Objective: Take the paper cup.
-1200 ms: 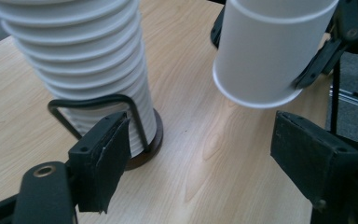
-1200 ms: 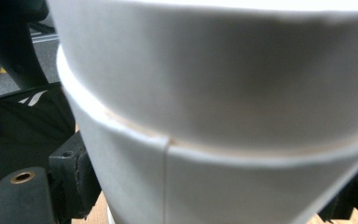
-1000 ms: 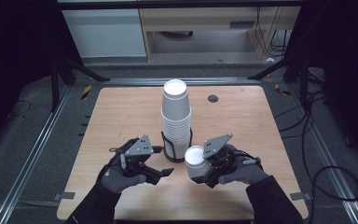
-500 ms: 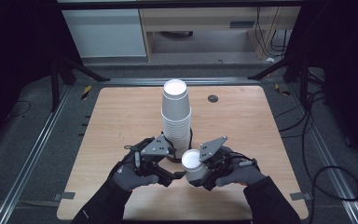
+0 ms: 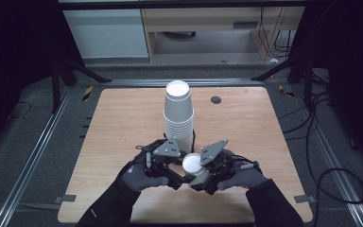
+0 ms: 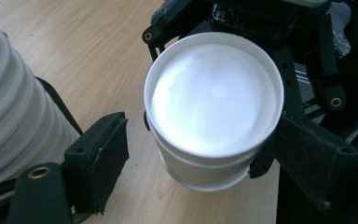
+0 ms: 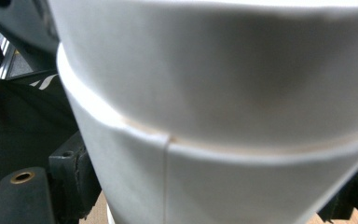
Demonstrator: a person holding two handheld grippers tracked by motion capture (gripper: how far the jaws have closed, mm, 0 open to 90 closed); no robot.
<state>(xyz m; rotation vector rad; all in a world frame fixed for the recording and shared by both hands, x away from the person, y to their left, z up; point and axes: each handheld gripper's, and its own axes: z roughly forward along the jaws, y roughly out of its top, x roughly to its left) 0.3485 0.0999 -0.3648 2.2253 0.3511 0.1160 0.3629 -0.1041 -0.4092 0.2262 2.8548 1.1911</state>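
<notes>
A tall stack of upturned white paper cups stands mid-table. Just in front of it my right gripper is shut on a short nest of white cups, base up; its seam runs close across the right gripper view, with one black finger at the lower left. My left gripper is open, and its jaws stand on either side of that same nest. The left pad is apart from the cup wall. The other pad lies close against it. The stack rises at the left.
A black wire holder rings the foot of the stack. A small dark round fitting sits in the wooden tabletop at the back right. Metal rails run along the table's sides.
My left gripper has moved right, from beside the stack's foot to the held cups, and its jaws now flank them. The right gripper and its cups have shifted slightly left.
</notes>
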